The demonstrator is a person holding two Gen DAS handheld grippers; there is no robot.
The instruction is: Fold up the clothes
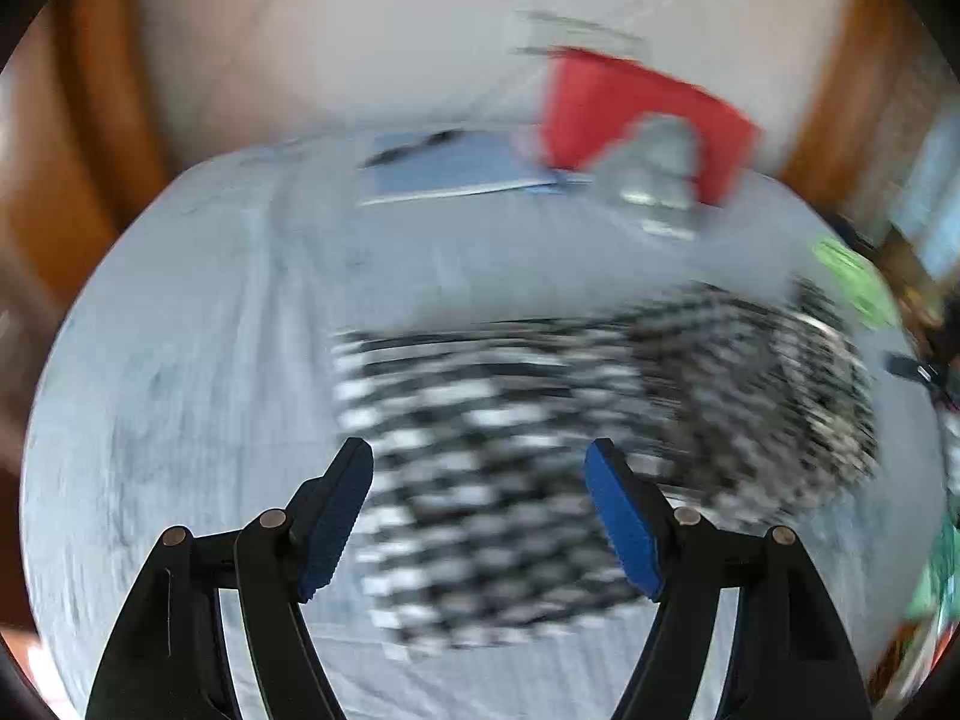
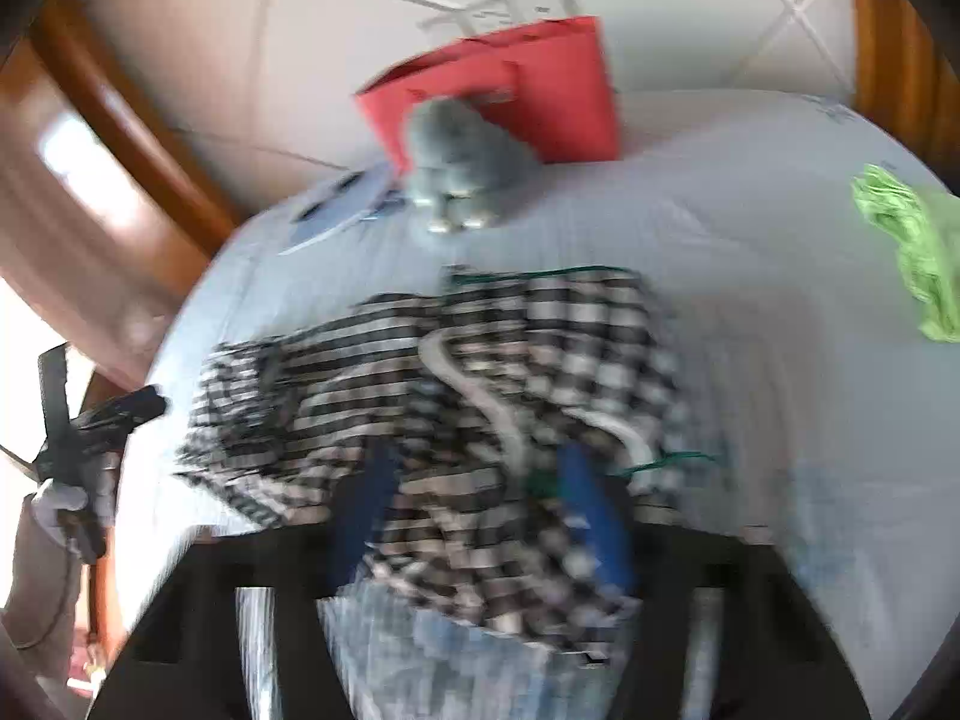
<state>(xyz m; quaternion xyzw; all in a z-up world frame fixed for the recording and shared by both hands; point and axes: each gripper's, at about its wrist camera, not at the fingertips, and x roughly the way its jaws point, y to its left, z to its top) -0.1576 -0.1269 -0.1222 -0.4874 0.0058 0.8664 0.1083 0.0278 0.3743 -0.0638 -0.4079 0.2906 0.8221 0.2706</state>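
Blue pads spread wide with nothing between them, the left gripper (image 1: 480,516) hangs above a black-and-white checked shirt (image 1: 540,450) that lies loosely bunched on a pale blue bedsheet (image 1: 198,360). In the right wrist view the right gripper (image 2: 480,516) has its blue fingers (image 2: 594,516) part open with checked cloth bunched between them; blur hides whether the pads press on it. The shirt (image 2: 432,396), crumpled rather than flat, shows a pale collar band and a thin green trim line, and its folds overlap near the middle of the sheet. Beyond the shirt, toward the headboard, a grey plush toy (image 2: 462,168) sits against a red paper bag (image 2: 522,96), with a light blue booklet (image 1: 444,168) beside the toy and a dark pen lying on it. To the shirt's right a bright green garment (image 2: 912,246) lies well apart, near the sheet's edge. Bare sheet stretches wide on the shirt's left in the left wrist view and on its right in the right wrist view. A white padded headboard (image 1: 360,30) framed in brown wood (image 2: 144,126) rises behind the bag. Both views are smeared by motion.
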